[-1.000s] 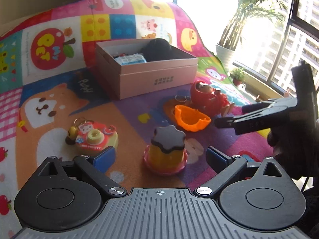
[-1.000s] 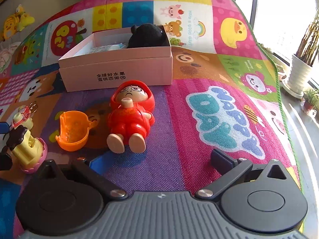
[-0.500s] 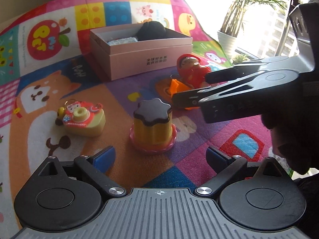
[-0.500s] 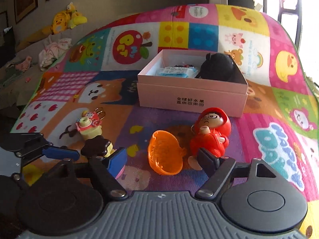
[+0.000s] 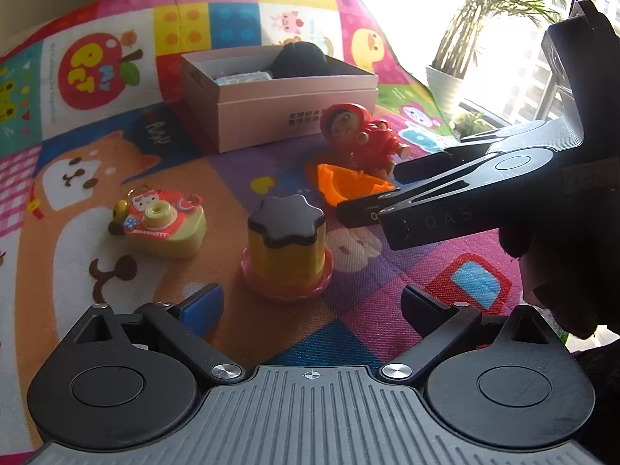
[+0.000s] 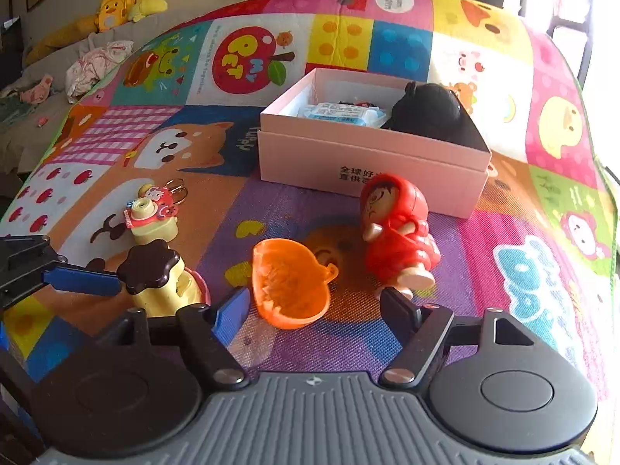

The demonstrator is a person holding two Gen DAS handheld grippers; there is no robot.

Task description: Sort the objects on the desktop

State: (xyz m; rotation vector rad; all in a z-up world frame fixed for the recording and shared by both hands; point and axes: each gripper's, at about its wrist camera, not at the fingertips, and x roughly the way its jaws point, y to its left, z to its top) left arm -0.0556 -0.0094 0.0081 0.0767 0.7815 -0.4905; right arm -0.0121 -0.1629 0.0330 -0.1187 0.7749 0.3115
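My right gripper (image 6: 316, 304), swung across from the red doll (image 6: 397, 228), now narrows its empty jaws around the orange shell (image 6: 288, 283); left gripper (image 5: 310, 302) spread, idle.

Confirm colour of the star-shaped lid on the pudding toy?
Dark brown, nearly black; the pudding toy's star-shaped lid sits on a yellow body. Left wrist view shows it best.

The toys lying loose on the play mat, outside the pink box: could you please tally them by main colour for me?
Red: 1, the hooded doll
Orange: 1, the open shell piece
Yellow: 2, the pudding toy with a dark top, and the toy camera with a red front
Total: 4
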